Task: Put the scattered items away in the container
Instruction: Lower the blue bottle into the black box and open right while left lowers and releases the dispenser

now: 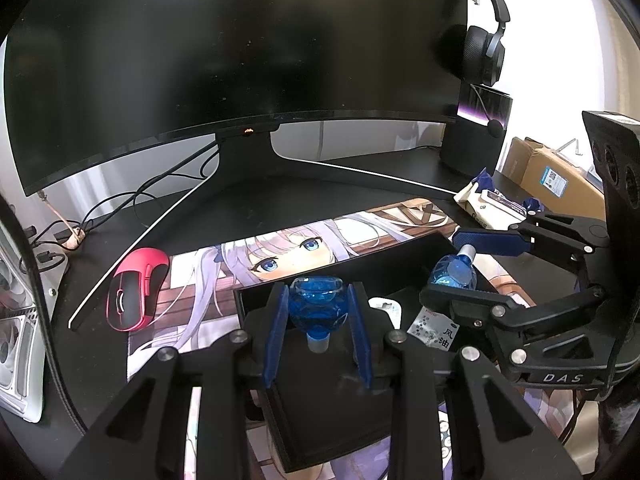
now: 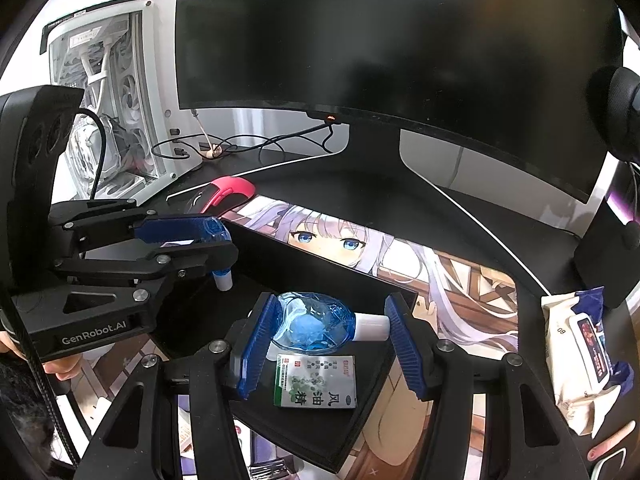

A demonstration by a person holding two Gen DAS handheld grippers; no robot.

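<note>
Gripping a small blue bottle between its blue pads, the left gripper hangs over the black tray, the landmark here; its jaws stand narrow, pressed to the bottle's sides, and the white cap points down toward the tray floor. Just to the right, also above the tray, the right gripper has a second blue bottle lying crosswise between its fingers, cap toward the right finger. The jaws stand about half open; the bottle's round end sits against the left pad and the cap reaches the right one, but whether it is truly clamped I cannot tell. Inside the tray, beneath that bottle, a green-and-white medicine box lies flat on the floor. The tray rests on a printed desk mat. Left of the tray, at the mat's corner, sits a red and black mouse. Right of the tray, a pack of wet wipes lies on the desk. Beyond the tray stands a curved dark monitor, with headphones hanging at its right edge and a white computer case far left.
</note>
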